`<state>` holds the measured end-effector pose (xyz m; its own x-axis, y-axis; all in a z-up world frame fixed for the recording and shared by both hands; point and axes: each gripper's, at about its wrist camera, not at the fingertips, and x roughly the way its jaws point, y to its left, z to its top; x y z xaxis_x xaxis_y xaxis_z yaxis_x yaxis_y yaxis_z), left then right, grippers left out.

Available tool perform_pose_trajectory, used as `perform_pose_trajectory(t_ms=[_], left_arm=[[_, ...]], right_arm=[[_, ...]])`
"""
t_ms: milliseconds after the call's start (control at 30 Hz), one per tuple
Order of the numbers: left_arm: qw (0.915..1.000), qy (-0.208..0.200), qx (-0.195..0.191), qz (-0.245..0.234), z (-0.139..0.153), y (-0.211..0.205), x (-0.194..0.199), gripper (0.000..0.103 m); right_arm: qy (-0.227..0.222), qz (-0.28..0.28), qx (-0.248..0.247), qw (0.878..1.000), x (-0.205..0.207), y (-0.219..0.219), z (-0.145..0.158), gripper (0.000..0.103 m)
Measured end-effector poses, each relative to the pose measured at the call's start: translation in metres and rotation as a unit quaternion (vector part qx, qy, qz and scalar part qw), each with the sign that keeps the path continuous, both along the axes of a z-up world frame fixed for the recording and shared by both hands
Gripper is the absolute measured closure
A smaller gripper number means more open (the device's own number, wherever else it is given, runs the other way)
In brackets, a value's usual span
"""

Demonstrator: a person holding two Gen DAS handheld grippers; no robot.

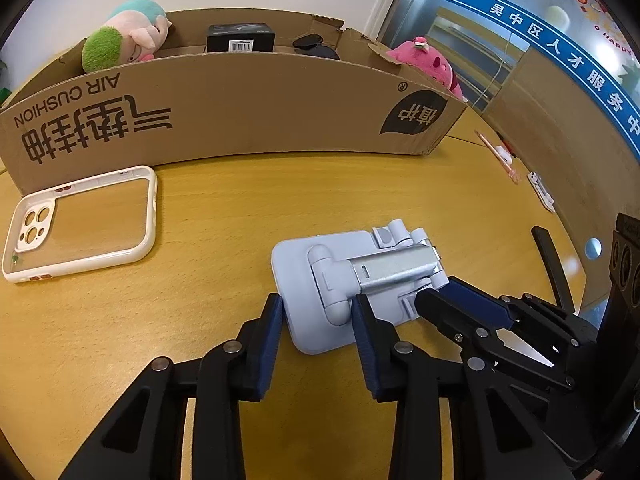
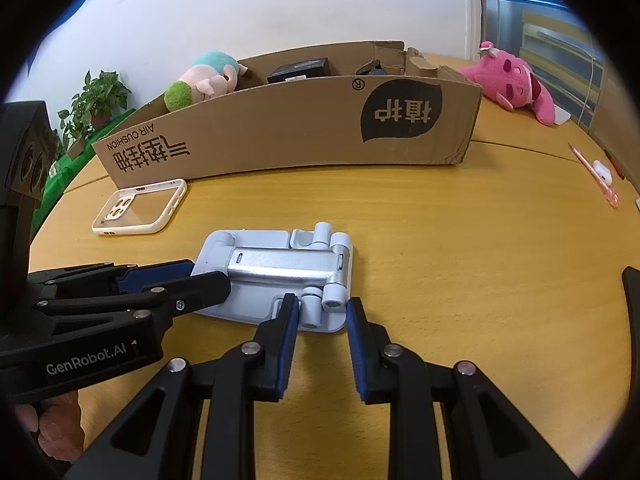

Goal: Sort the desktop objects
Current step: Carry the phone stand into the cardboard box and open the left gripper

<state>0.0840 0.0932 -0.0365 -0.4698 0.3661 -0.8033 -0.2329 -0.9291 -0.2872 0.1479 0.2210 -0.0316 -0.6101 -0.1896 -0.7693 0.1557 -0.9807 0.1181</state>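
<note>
A folded light-blue phone stand [image 1: 344,280] with a silver hinge arm lies flat on the wooden table; it also shows in the right wrist view [image 2: 276,272]. My left gripper [image 1: 318,314] is open, its jaws straddling the stand's near corner. My right gripper [image 2: 322,316] is open, its jaws around the stand's hinge end; it enters the left wrist view from the right [image 1: 452,296]. A clear phone case [image 1: 80,224] with a white rim lies at the left, also in the right wrist view [image 2: 140,208].
A long cardboard box [image 1: 240,108] stands behind, holding a green-haired plush [image 1: 128,36], a black box [image 1: 240,38] and dark items. A pink plush [image 2: 512,80] lies beyond the box's right end. A pink pen [image 2: 596,178] and white earbud case [image 2: 602,171] lie at the right.
</note>
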Motion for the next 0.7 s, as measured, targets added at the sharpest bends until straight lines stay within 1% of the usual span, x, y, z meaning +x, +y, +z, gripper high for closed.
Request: perform_pose_trajectory(t_ms=[100, 233, 333, 500, 600, 700], left_arm=[[0.9999, 0.011, -0.003, 0.001, 0.007, -0.003, 0.002, 0.067], [0.9992, 0.040, 0.000, 0.006, 0.029, -0.010, 0.004, 0.067], [0.9975, 0.069, 0.001, 0.014, 0.052, -0.017, 0.003, 0.067], [0.9918, 0.125, -0.009, 0.027, 0.098, -0.033, -0.006, 0.067], [0.9866, 0.159, -0.012, 0.032, 0.130, -0.047, -0.013, 0.067], [0.9802, 0.194, -0.024, 0.034, 0.159, -0.057, -0.022, 0.067]], right_arm=[[0.009, -0.002, -0.005, 1.000, 0.002, -0.001, 0.003, 0.081], [0.035, -0.001, -0.004, 0.999, 0.004, -0.005, 0.017, 0.081], [0.067, -0.001, -0.004, 0.998, 0.005, -0.010, 0.037, 0.081], [0.114, 0.007, -0.014, 0.993, -0.004, -0.022, 0.074, 0.081], [0.147, 0.015, -0.020, 0.989, -0.014, -0.031, 0.102, 0.081], [0.182, 0.021, -0.021, 0.983, -0.025, -0.041, 0.130, 0.081]])
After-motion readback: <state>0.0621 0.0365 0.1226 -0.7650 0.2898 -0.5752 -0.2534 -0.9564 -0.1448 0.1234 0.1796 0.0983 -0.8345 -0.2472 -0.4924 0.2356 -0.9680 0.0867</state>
